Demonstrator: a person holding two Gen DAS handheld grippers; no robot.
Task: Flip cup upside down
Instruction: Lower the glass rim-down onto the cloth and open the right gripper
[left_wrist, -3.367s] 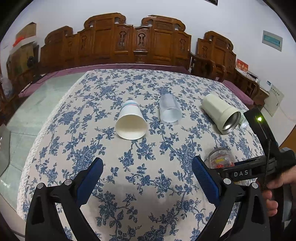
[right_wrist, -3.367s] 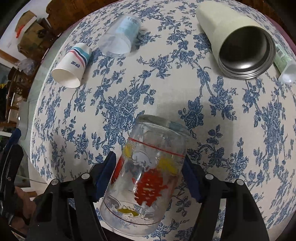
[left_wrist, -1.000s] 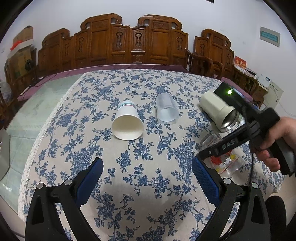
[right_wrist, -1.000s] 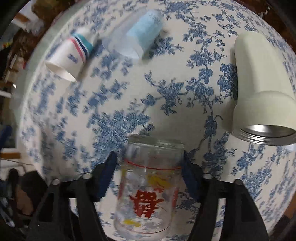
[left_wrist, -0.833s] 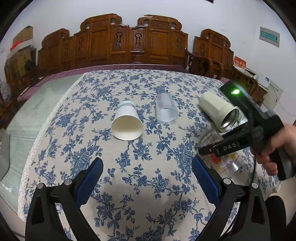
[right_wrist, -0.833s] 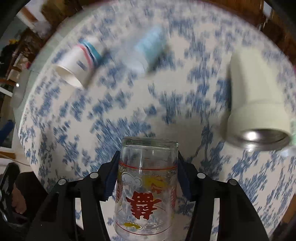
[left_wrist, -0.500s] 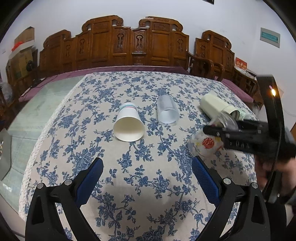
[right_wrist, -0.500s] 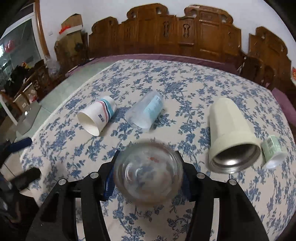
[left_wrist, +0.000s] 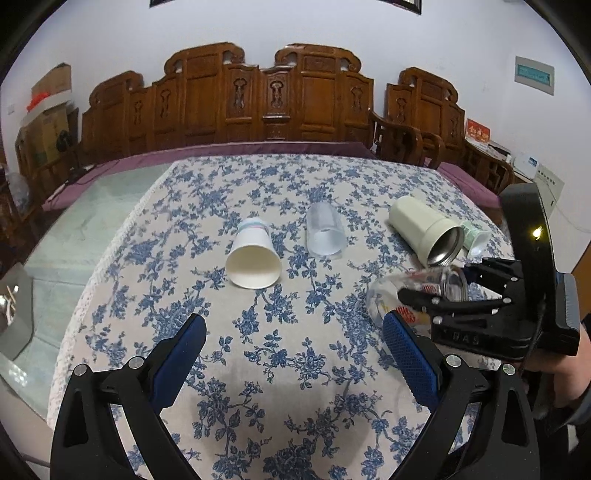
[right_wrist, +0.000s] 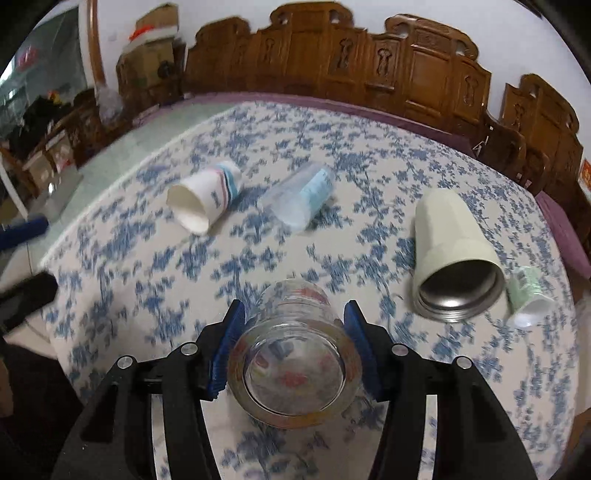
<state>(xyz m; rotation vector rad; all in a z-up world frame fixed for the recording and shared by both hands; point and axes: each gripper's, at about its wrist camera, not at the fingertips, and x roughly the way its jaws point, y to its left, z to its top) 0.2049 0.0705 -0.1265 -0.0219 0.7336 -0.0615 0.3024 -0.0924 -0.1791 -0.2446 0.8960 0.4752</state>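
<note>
My right gripper (right_wrist: 295, 339) is shut on a clear printed glass cup (right_wrist: 293, 354), held above the floral tablecloth with its thick base toward the camera and its mouth pointing away and down. In the left wrist view the glass cup (left_wrist: 384, 299) lies tilted in the right gripper (left_wrist: 439, 291) at the right side of the table. My left gripper (left_wrist: 295, 350) is open and empty over the table's near edge.
A white paper cup (left_wrist: 253, 256), a clear plastic cup (left_wrist: 325, 234), a cream steel-lined tumbler (left_wrist: 424, 230) and a small green-and-white cup (left_wrist: 474, 238) all lie on their sides. Carved wooden chairs (left_wrist: 266, 99) line the far edge.
My right gripper lifted the glass cup off the table and has turned it over, from upright side view to base facing the camera. The left gripper has stayed put.
</note>
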